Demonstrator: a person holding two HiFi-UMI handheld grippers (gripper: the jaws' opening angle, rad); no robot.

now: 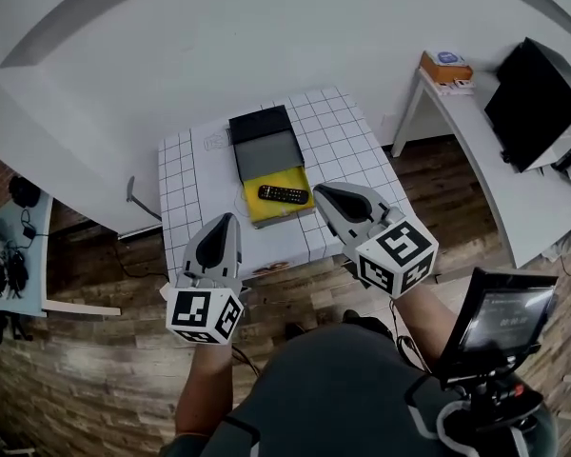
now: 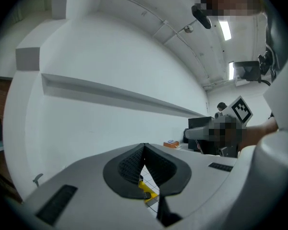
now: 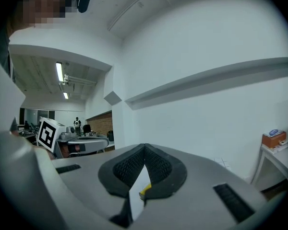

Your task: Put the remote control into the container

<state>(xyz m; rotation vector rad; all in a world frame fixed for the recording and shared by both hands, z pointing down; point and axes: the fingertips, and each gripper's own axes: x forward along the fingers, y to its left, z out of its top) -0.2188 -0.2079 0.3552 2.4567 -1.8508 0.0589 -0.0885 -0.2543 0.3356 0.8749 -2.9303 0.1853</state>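
- the remote control [image 1: 283, 194] lies flat inside the yellow container [image 1: 278, 217] on the table [image 1: 347, 146]; the placing looks done.
- the remote sits near the container's front edge, so a bump could probably slide it or the box.
- the right gripper [image 1: 320, 192] and left gripper [image 1: 230, 219] have their jaws pressed together on nothing; the right one is nearer the box, so a careless swing might clip it.

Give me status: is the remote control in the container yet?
Done: the remote control lies inside the yellow container on the gridded table. In hand: nothing. The left hand-held gripper and right hand-held gripper are shut and empty, short of the table. Left: nothing of the placing; the dark lid lies open.
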